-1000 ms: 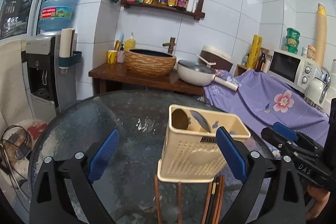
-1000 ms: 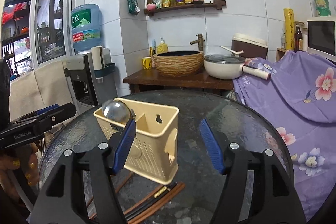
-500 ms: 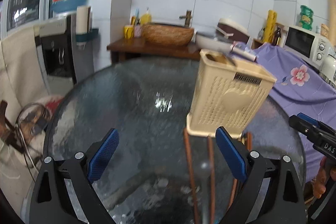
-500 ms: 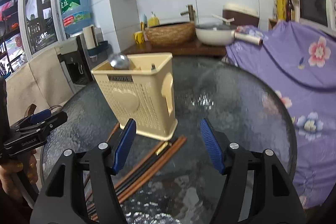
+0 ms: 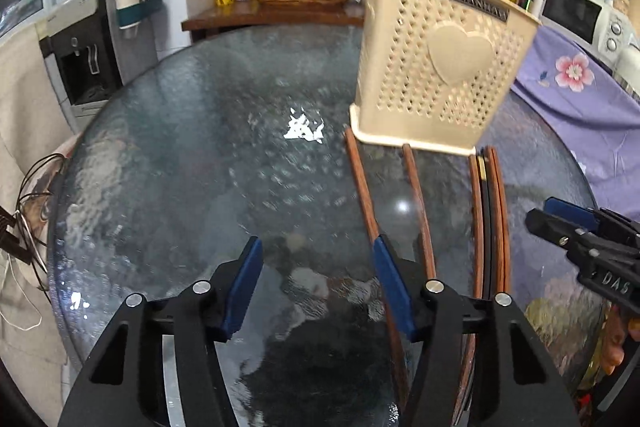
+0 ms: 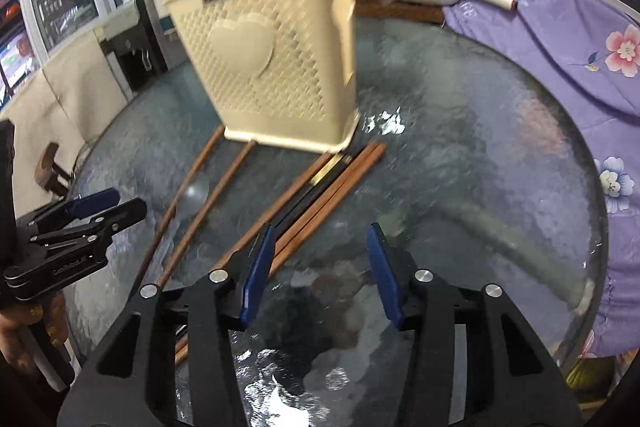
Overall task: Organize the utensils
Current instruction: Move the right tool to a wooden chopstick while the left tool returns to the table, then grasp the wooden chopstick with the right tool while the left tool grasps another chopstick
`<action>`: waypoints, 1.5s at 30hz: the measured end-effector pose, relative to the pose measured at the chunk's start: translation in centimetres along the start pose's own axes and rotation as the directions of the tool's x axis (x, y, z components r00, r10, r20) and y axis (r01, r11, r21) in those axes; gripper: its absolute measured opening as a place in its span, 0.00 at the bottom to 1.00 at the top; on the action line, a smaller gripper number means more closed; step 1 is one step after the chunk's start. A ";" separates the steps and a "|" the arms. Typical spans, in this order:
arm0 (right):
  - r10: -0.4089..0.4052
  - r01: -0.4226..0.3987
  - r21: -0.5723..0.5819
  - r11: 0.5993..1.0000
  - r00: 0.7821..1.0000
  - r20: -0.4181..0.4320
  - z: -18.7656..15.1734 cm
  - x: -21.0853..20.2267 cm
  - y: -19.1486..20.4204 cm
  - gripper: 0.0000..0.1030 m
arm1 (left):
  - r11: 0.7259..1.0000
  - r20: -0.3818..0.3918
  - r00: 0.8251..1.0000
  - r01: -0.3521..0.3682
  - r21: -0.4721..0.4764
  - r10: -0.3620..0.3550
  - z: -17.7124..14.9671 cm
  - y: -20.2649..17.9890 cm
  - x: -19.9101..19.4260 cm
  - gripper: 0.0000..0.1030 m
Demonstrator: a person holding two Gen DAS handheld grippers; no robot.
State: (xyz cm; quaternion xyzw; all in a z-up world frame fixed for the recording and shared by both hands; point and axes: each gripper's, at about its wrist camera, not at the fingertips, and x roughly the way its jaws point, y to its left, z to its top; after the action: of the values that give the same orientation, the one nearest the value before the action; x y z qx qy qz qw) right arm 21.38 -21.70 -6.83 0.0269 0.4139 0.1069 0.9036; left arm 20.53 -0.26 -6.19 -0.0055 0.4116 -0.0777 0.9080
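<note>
on the glass table [image 5: 168,155] stands a cream holder [image 5: 436,67], upright, with a heart on its perforated front. something rounded shows above its back rim in the left view, perhaps a spoon bowl already dropped in, though the blur makes that a guess. that would be all that is done so far.

what is left lies in front of the holder: several chopsticks [image 6: 316,203] flat on the glass, running from the holder's base back toward the cameras. in the right view a tight bundle of brown ones with a black, gold-banded one among them lies beside two loose brown sticks [image 6: 208,199] set further left and apart from each other. none is lifted.

the left gripper [image 5: 318,281] is wide open and holds nothing; its right pad sits over one of the loose sticks, and whether it touches is not clear. the right gripper [image 6: 322,269] is likewise spread wide and empty, its left pad just above the near end of the bundle.

so the task looks early: both tongs low over the table near the sticks, no grip made, and every chopstick yet to go into the holder.
</note>
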 end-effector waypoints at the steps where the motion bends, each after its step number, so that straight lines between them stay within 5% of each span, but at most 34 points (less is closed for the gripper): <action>1: -0.005 0.005 -0.008 1.000 1.000 -0.014 -0.2 0.4 0.3 0.45 | 1.000 -0.004 1.000 0.001 0.002 -0.001 -0.1 -0.1 0.1 0.54; 11: -0.034 0.032 -0.032 0.999 0.998 -0.059 -0.2 1.5 1.5 0.38 | 1.000 -0.032 0.999 0.004 0.009 -0.004 -0.3 -0.4 1.1 0.54; 17: -0.107 0.105 -0.034 0.994 0.991 -0.085 -0.5 0.5 -1.6 0.35 | 1.000 -0.038 0.999 -0.008 0.016 0.009 0.0 -0.2 1.1 0.54; 20: -0.050 0.052 0.034 0.998 0.996 -0.069 -0.2 -0.3 -3.4 0.35 | 1.000 -0.036 0.999 -0.003 0.002 0.003 0.2 0.1 1.1 0.54; 38: -0.068 0.074 0.061 0.995 0.992 -0.103 2.8 2.6 -5.3 0.29 | 0.999 -0.042 0.999 0.033 -0.014 -0.033 5.6 0.2 3.8 0.51; 45: -0.073 0.080 0.057 0.995 0.992 -0.107 3.5 3.4 -5.7 0.27 | 0.999 -0.111 0.994 0.024 0.037 -0.020 7.2 -1.0 6.9 0.51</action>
State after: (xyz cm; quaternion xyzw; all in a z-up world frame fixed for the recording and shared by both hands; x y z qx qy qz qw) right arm 27.14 -26.37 -7.80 0.0329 0.4646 0.0608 0.8828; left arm 30.27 -2.62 -6.45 0.0117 0.4596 -0.0960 0.8829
